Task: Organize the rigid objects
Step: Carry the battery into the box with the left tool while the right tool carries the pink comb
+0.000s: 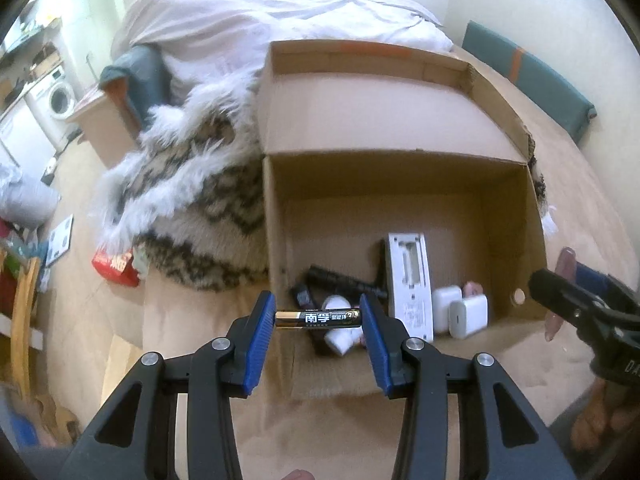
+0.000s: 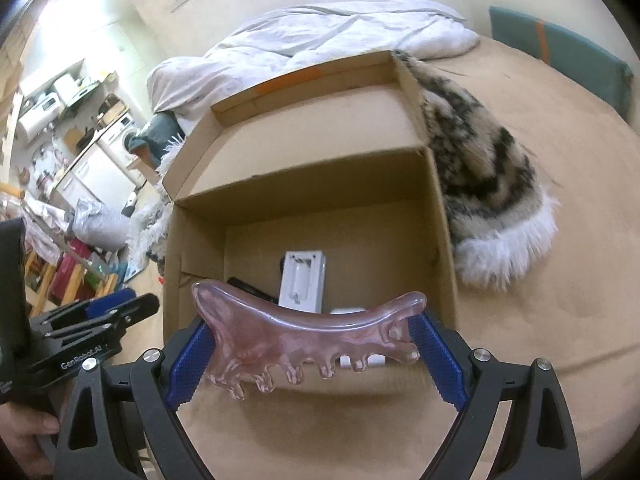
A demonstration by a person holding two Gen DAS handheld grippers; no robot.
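My left gripper (image 1: 318,317) is shut on a black and gold battery (image 1: 318,318), held crosswise just above the near wall of an open cardboard box (image 1: 400,184). My right gripper (image 2: 310,346) is shut on a translucent pink comb-shaped scraper (image 2: 308,340), held over the near edge of the same box (image 2: 304,184). Inside the box lie a white remote-like device (image 1: 410,280), two white chargers (image 1: 460,310), a black tool (image 1: 344,280) and a white round object (image 1: 340,336). The right gripper shows at the right in the left wrist view (image 1: 580,312); the left gripper shows at the left in the right wrist view (image 2: 100,320).
The box stands on a tan bed sheet (image 2: 540,280). A furry patterned blanket (image 1: 192,200) lies beside it and a white duvet (image 1: 260,20) behind it. A teal pillow (image 1: 528,76) is at the far right. A washing machine (image 1: 60,98) and floor clutter are at the left.
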